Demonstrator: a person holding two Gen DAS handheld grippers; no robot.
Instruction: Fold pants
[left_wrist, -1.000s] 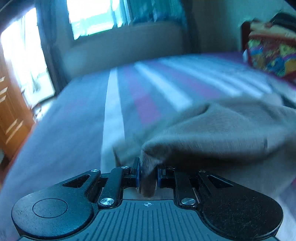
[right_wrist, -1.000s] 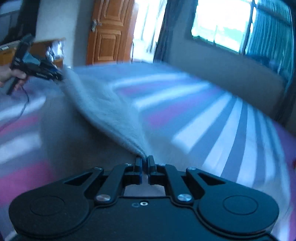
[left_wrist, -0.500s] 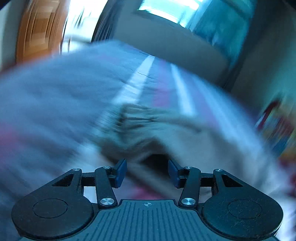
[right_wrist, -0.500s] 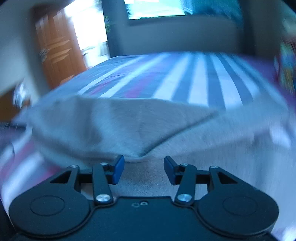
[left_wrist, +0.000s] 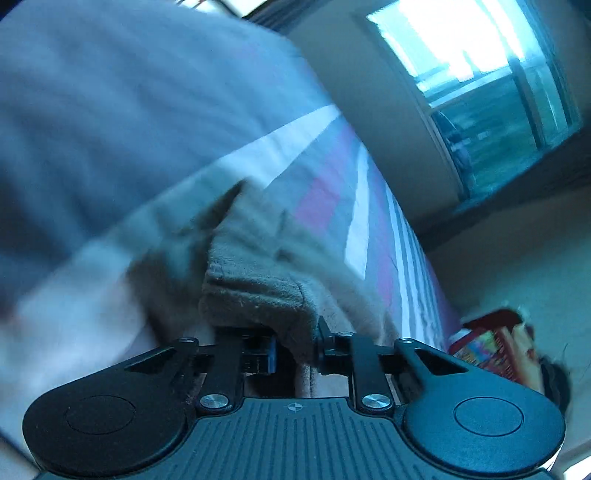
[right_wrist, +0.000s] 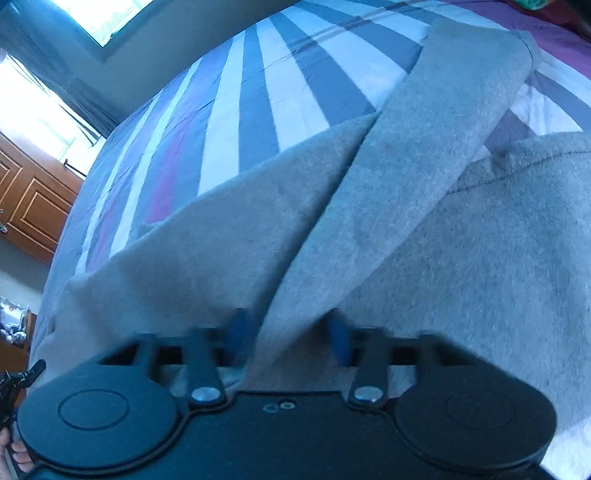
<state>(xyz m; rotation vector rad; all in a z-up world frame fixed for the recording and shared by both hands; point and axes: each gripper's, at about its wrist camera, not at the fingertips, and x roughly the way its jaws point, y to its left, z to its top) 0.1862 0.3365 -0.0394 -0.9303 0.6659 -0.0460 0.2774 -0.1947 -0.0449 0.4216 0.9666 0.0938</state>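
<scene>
Grey fleece pants (right_wrist: 424, 229) lie on the striped bed sheet (right_wrist: 258, 92), one leg folded across the other. A raised fold of the cloth runs between the fingers of my right gripper (right_wrist: 290, 334). Its jaws are closing, and the blue pads still stand apart from the cloth. In the left wrist view a bunched edge of the pants (left_wrist: 258, 273) rises straight from my left gripper (left_wrist: 297, 350), which is closing and pinches that cloth between its pads. At the right wrist view's lower left edge a hand (right_wrist: 14, 454) holds a black tool.
The bed sheet (left_wrist: 110, 110) fills most of the left wrist view. A bright window (left_wrist: 480, 74) and a wall lie beyond the bed, with a colourful cushion (left_wrist: 495, 350) at the right. A wooden door (right_wrist: 29, 206) stands past the bed's left side.
Both grippers let go of the lifted pants, rolled and dropped toward the cloth on the bed. The left one has shut on a bunched edge again; the right one's jaws stay apart.
</scene>
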